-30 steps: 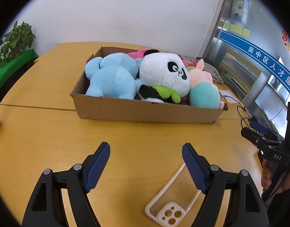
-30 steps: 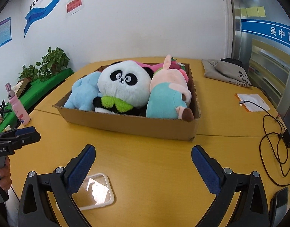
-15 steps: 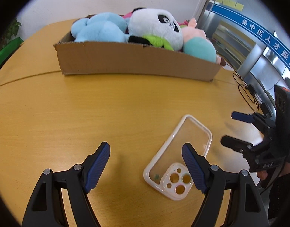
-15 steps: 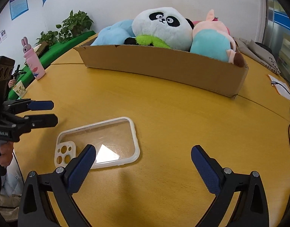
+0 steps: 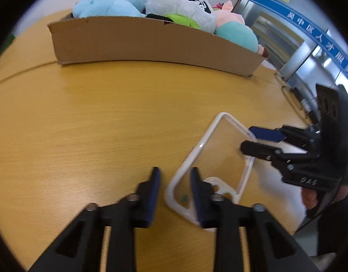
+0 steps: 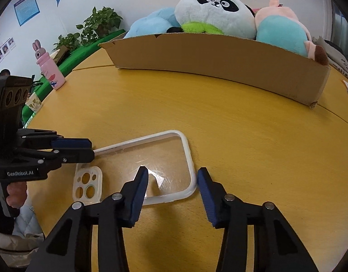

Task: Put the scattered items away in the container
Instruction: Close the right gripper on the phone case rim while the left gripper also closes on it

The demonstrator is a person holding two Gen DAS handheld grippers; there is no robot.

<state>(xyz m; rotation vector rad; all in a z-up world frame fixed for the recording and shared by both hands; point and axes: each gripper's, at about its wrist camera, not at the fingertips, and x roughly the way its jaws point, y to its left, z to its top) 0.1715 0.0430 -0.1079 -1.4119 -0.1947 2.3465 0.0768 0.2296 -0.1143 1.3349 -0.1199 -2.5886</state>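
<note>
**Both grippers close in on the clear phone case**

A clear phone case (image 6: 142, 165) with a white rim lies flat on the wooden table (image 6: 253, 140), in front of the cardboard box (image 6: 219, 61) that holds a panda plush (image 6: 214, 11), a blue plush (image 6: 151, 25) and a pink-and-teal plush (image 6: 283, 29). The left gripper (image 5: 175, 179) straddles the case's long rim near the camera cut-out; its jaws are drawn close, though blur hides whether the pads actually pinch the rim. The right gripper (image 6: 172, 179) straddles the opposite corner, its jaws closing with the rim between them, the pads not yet pressing on it. A pink rabbit bottle (image 6: 49, 68) stands well apart.
</note>
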